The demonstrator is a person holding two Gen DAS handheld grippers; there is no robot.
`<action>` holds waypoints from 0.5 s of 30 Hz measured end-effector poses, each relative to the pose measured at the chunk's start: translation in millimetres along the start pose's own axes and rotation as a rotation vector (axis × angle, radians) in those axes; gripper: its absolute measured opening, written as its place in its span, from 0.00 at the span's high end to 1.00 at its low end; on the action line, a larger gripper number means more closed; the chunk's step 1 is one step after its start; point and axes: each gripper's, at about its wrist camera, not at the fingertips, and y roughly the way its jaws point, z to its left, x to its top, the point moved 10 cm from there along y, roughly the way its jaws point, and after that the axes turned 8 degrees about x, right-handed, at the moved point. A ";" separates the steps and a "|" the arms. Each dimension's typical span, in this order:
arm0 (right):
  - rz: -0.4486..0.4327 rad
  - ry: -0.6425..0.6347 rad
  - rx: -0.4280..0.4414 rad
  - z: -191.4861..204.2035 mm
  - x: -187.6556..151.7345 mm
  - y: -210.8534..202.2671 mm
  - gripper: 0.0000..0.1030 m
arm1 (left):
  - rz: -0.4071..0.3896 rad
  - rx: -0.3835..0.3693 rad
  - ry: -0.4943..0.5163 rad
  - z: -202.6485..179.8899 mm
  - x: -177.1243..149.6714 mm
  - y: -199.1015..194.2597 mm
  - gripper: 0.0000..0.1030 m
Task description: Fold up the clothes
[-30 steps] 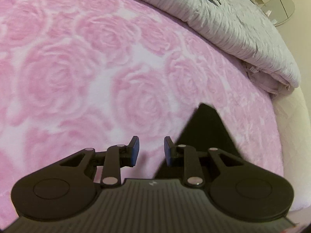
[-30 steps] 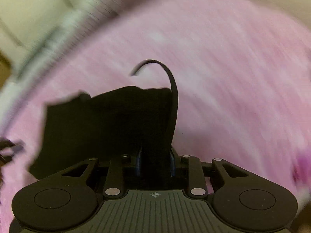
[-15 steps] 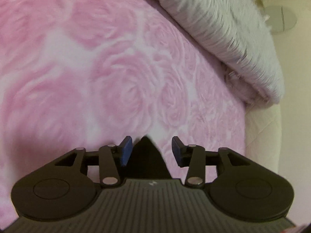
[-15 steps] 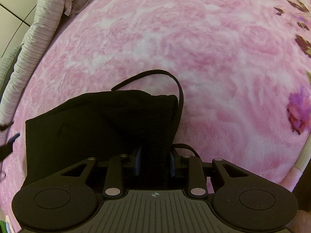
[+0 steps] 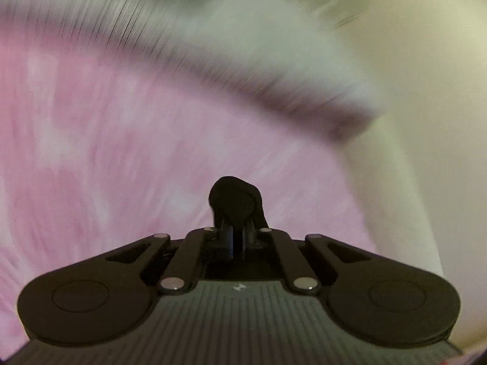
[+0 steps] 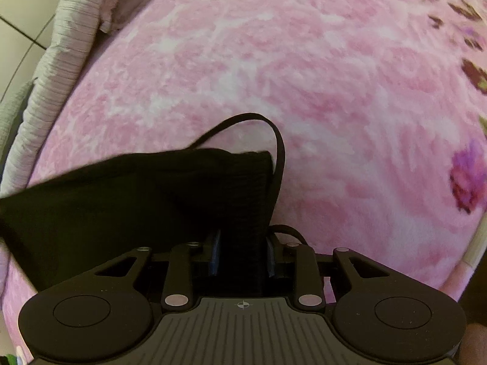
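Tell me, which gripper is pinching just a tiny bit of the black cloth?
The left gripper. Only a small black garment corner pokes beyond its fingertips, while the right gripper clamps a wide bunch.

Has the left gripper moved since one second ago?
Yes. The left gripper, now shut on black cloth, swung toward the grey bedding.

**Bedding and surroundings**

A pink rose-patterned blanket (image 6: 304, 76) is spread across the bed. A grey-white ribbed duvet (image 6: 57, 70) is bunched along its far edge, blurred in the left wrist view. Darker purple flower prints (image 6: 467, 182) are seen near the blanket's right border.
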 end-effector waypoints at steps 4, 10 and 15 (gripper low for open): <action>0.006 -0.016 0.002 4.9 0.9 1.2 0.72 | -0.097 0.022 0.127 -40.7 -32.7 -112.6 0.96; 0.041 -0.063 -0.022 5.9 -3.2 7.5 0.72 | 0.515 0.459 -0.153 80.1 -219.7 -150.1 0.98; 0.056 -0.102 -0.021 6.6 -3.0 7.4 0.72 | 0.415 0.419 -0.085 63.8 -182.1 -131.1 0.80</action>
